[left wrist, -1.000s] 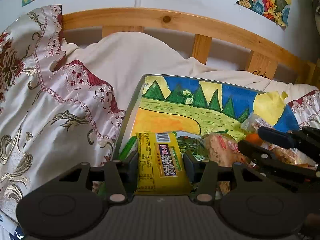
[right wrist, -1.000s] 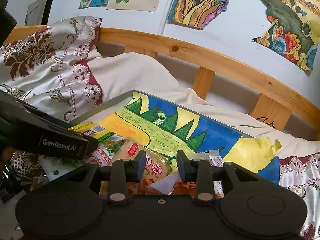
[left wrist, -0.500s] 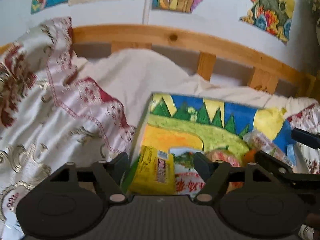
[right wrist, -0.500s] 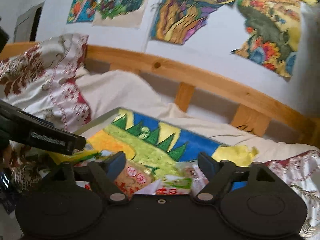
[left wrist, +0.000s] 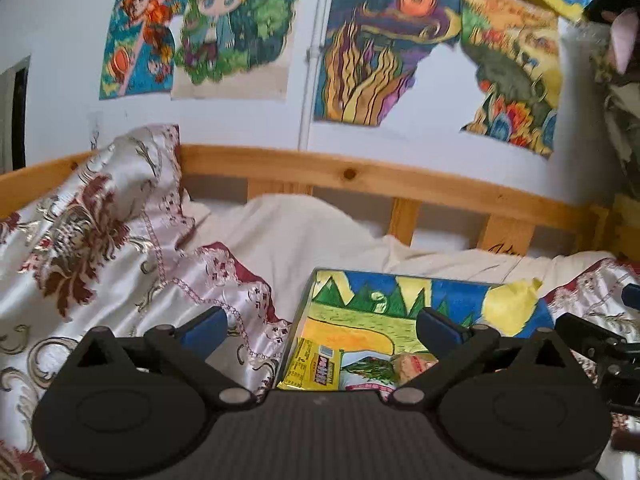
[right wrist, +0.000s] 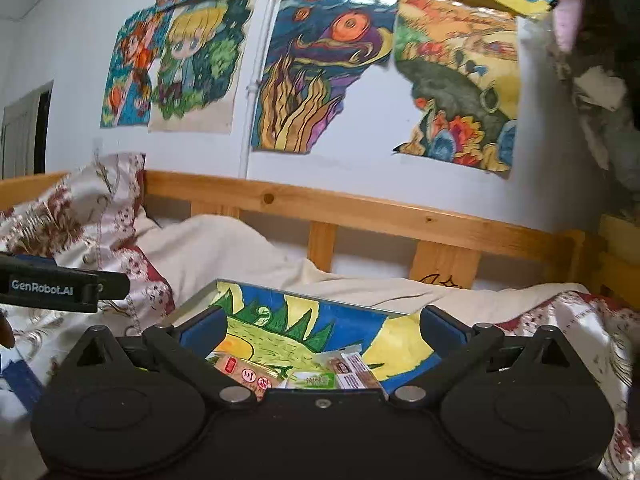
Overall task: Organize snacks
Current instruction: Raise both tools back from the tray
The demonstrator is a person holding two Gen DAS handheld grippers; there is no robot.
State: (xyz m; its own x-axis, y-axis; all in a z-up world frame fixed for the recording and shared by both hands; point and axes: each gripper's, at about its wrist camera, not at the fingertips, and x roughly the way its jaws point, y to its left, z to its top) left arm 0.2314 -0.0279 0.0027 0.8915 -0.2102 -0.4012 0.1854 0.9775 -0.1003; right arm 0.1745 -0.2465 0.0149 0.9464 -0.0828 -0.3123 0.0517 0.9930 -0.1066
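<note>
A tray with a painted landscape bottom lies on the bed. Snack packets lie at its near end: a yellow packet, a green-and-white packet and a clear bread packet in the left wrist view; a bread packet with red stickers, a small green packet and a brown-labelled packet in the right wrist view. My left gripper is open and empty, raised above the yellow packet. My right gripper is open and empty above the packets.
A patterned satin quilt is heaped to the left of the tray, with a white sheet behind. A wooden bed rail and a wall with drawings stand beyond. The right gripper shows at the left view's right edge.
Both grippers have opened wide, letting go of the yellow packet and the bread packet, and have pulled back and tilted up. More of the wall now shows.
</note>
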